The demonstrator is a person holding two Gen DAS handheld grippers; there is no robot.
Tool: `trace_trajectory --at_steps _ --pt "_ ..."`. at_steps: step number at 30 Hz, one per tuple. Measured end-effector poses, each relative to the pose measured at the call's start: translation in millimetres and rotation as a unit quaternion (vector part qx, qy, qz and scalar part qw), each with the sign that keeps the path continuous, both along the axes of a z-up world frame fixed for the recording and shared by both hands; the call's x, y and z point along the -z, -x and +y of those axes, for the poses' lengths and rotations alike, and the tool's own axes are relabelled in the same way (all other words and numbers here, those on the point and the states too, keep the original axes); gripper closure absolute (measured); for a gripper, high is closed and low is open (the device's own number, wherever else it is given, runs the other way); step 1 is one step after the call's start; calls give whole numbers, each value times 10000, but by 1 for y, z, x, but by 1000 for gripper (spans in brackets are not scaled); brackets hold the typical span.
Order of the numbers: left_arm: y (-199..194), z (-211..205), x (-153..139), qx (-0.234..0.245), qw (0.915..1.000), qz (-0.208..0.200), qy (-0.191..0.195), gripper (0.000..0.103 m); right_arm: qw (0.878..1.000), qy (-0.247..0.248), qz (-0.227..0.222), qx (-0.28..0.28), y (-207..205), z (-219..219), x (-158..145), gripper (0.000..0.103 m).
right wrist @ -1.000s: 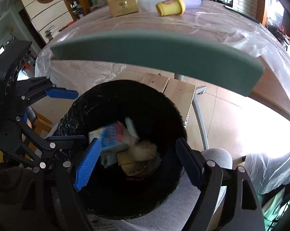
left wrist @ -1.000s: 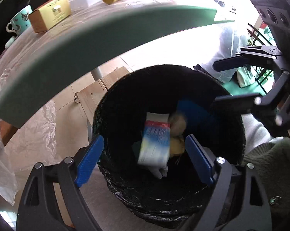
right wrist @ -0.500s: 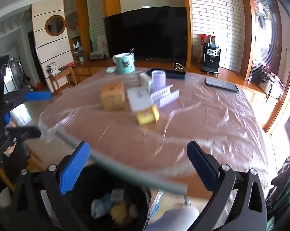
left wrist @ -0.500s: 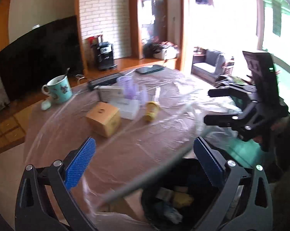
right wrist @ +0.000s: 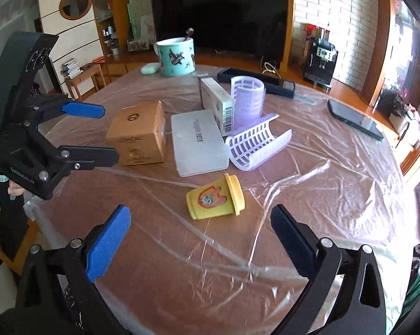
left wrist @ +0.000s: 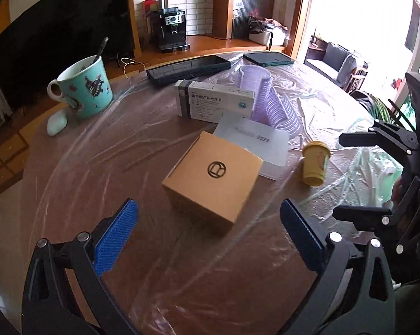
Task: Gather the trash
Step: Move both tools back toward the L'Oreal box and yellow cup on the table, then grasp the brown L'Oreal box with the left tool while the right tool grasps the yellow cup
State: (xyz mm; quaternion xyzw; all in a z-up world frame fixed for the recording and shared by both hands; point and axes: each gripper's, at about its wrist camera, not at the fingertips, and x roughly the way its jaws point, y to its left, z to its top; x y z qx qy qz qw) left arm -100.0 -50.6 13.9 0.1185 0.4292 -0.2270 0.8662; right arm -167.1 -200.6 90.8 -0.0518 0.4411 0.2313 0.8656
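Showing both claws above a plastic-covered table (right wrist: 335, 184), each with jaws wide apart and gripping nothing. Left gripper (left wrist: 210, 237) frames the brown carton (left wrist: 212, 178) at centre of the left wrist view; right gripper (right wrist: 200, 240) frames the yellow cup (right wrist: 214, 199), lying on its side at lower centre of the right wrist view. No bin is visible in either view. Judged from this layout, collection is incomplete: carton, cup, white medicine box (left wrist: 215, 103), clear plastic case (right wrist: 198, 142) and lilac ribbed pieces (right wrist: 256, 145) all remain on the table. Teal mug (left wrist: 84, 90), upper left, holds a spoon and probably is not trash. Legible markings: "L'OREAL" on the carton's side in the right wrist view; a circular logo on its top; Chinese characters on the medicine box, too small to transcribe reliably; a cartoon animal on the cup.
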Motion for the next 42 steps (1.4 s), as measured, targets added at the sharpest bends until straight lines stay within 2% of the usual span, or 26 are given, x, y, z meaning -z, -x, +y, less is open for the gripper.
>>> trace_trajectory --at_steps 3,7,12,17,20,22,27,42 --pt "-9 -4 8 30 9999 11 -169 1 9999 18 124 49 -10 2 7 10" --pt "-13 -10 11 159 9997 -27 -201 2 9992 -10 369 138 -17 4 10 18" --pt "-19 -13 15 262 9993 117 -221 17 9993 167 337 45 -19 10 10 25" --pt "-21 -9 15 261 9994 226 1 26 9990 91 439 51 -24 10 14 31" --pt "-20 -9 13 256 9994 213 46 30 9989 86 454 4 -24 11 14 37" --pt "-21 -9 13 267 9993 247 76 37 9989 99 457 -19 -23 13 14 43" --pt "-19 -13 13 351 9989 301 92 39 9987 -7 499 43 -24 11 15 55" --pt "-2 -3 11 25 9990 320 317 42 9971 -465 566 223 -16 -2 12 55"
